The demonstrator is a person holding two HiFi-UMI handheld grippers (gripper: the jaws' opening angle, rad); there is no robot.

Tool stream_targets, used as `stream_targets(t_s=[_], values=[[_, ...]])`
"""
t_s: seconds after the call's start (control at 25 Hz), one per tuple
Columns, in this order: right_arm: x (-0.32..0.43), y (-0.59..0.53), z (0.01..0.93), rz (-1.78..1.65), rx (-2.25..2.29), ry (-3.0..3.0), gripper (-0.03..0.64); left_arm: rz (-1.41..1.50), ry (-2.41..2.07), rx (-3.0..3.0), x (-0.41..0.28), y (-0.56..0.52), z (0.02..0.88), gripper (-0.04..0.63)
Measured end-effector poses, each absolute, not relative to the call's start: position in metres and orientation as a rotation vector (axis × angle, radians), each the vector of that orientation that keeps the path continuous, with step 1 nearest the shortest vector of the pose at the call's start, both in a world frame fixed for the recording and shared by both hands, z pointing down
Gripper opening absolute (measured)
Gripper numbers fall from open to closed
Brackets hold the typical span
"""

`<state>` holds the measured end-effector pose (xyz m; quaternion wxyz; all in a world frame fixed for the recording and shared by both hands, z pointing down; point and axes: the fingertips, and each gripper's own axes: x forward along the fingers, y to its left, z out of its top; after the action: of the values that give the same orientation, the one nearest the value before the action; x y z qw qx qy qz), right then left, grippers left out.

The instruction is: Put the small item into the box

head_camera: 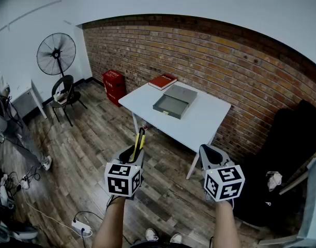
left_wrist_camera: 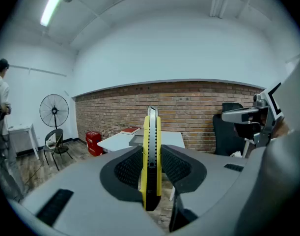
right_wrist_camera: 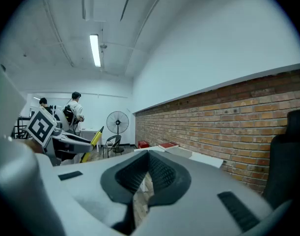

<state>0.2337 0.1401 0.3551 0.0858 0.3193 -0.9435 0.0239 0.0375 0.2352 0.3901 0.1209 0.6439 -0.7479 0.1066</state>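
We hold the yellow knife (left_wrist_camera: 152, 151) upright, clamped between the pads of our left gripper (head_camera: 136, 153). Our right gripper (head_camera: 207, 153) has its jaws pressed together on nothing. Across the wood floor (head_camera: 95, 138), well apart from us, a white table (head_camera: 209, 119) carries the open grey box (head_camera: 174, 104) and, near it, a red book (head_camera: 162, 81). A fan (head_camera: 56, 54), a chair (head_camera: 64, 93) and a red bin (head_camera: 114, 86) stand to the left. The bin's print is too small to read.

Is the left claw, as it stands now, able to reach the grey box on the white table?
Probably not yet. The left claw, shut on the yellow knife, is well short of the grey box on the table. Only wooden floor shows between them, so stepping forward should do.
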Motion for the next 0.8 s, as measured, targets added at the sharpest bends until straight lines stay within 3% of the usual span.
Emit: stream_targets(t_s=[0.8], values=[[0.183,0.134,0.362,0.114,1.079,-2.777,0.020,0.337,-2.086,1.965,-0.020,0.216,0.408,0.132]])
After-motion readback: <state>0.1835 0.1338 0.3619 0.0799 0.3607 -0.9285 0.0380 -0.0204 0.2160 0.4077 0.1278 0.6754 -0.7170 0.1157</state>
